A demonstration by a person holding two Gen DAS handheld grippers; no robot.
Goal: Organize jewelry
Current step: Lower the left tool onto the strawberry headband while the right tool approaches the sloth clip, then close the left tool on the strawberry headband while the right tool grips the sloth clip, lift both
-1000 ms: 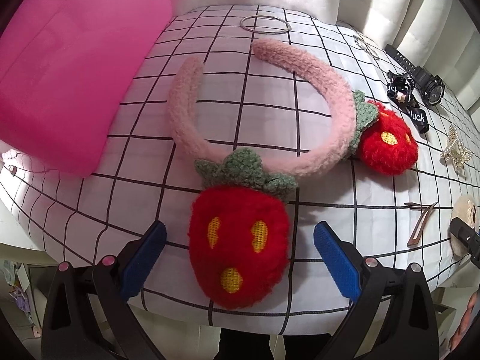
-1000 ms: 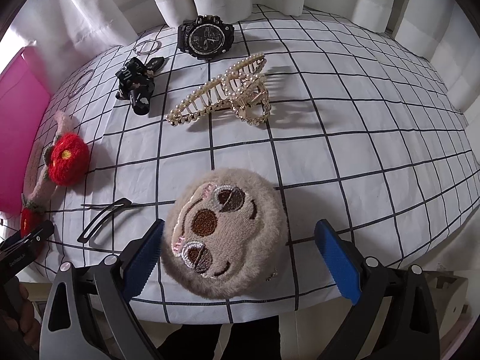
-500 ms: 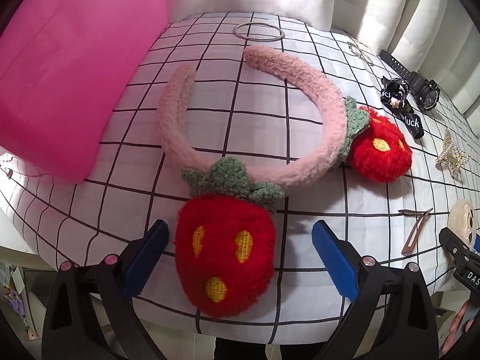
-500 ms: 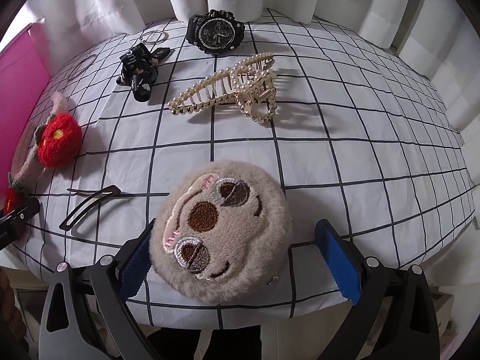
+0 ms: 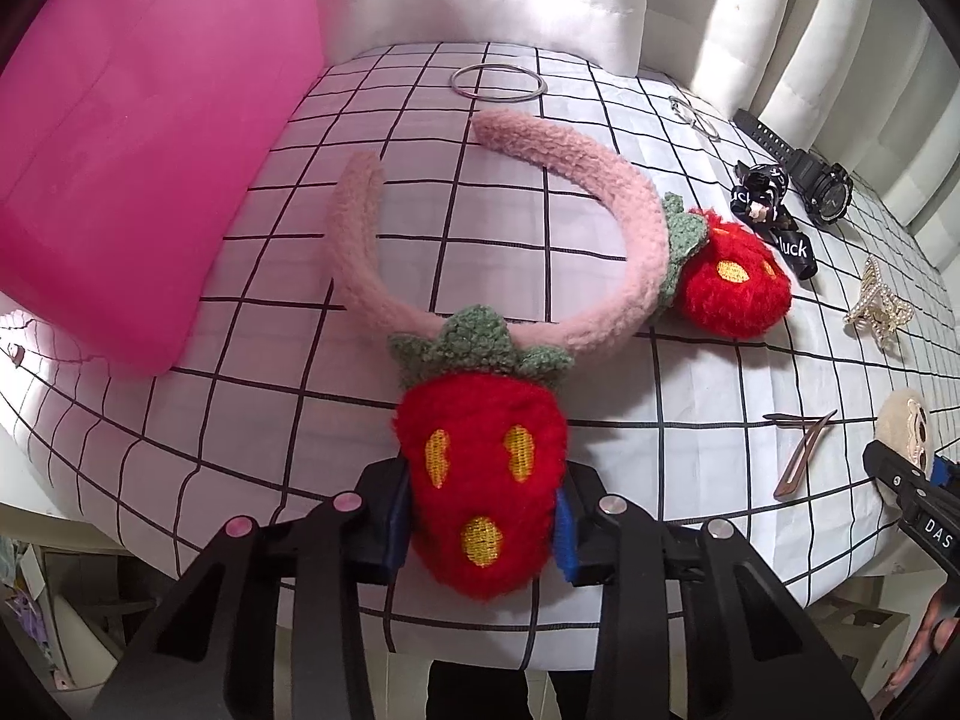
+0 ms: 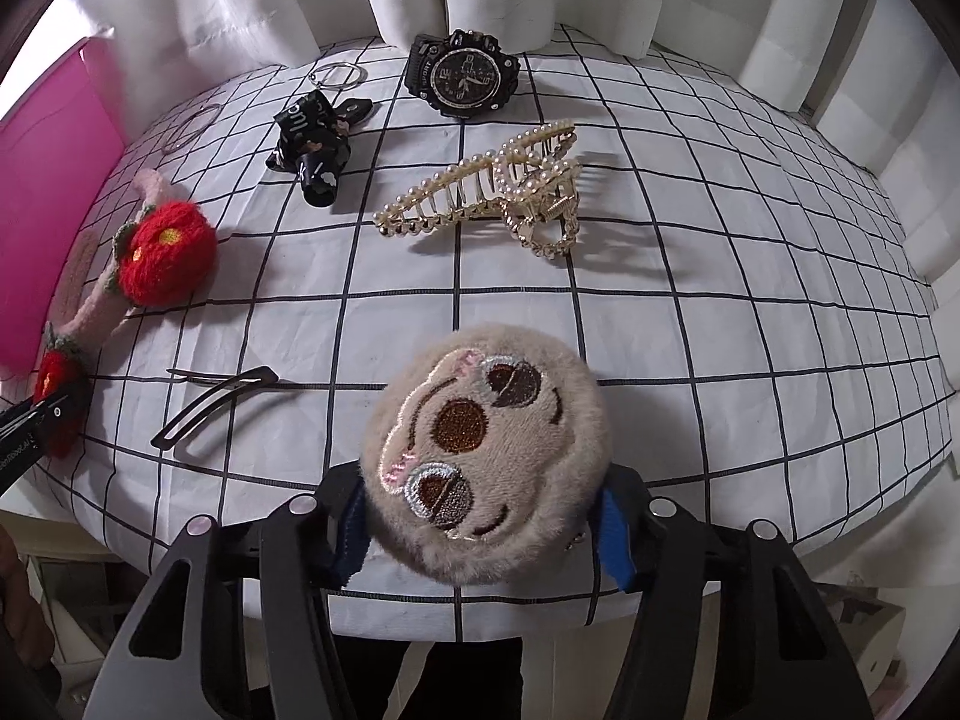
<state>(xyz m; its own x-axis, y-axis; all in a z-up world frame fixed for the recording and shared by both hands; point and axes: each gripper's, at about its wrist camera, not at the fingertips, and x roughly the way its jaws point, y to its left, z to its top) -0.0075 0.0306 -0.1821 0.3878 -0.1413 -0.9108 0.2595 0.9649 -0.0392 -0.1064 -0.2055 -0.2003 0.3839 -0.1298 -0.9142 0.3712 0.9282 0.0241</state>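
A pink fuzzy headband (image 5: 618,222) with two red strawberries lies on the checked cloth; it also shows at the left of the right wrist view (image 6: 102,300). My left gripper (image 5: 480,516) is shut on the near strawberry (image 5: 480,456). My right gripper (image 6: 480,522) is shut on a beige plush sloth-face clip (image 6: 486,450) at the table's front edge. That clip also shows at the right edge of the left wrist view (image 5: 903,426).
A pink box (image 5: 132,144) stands at the left. On the cloth lie a pearl claw clip (image 6: 498,198), a black watch (image 6: 462,75), a black ribbon charm (image 6: 312,144), a flat snap clip (image 6: 210,405), a key ring (image 6: 336,75) and a thin bangle (image 5: 498,84).
Both grippers moved forward and closed: the left one onto the near strawberry, the right one onto the plush sloth clip. Nothing else moved.
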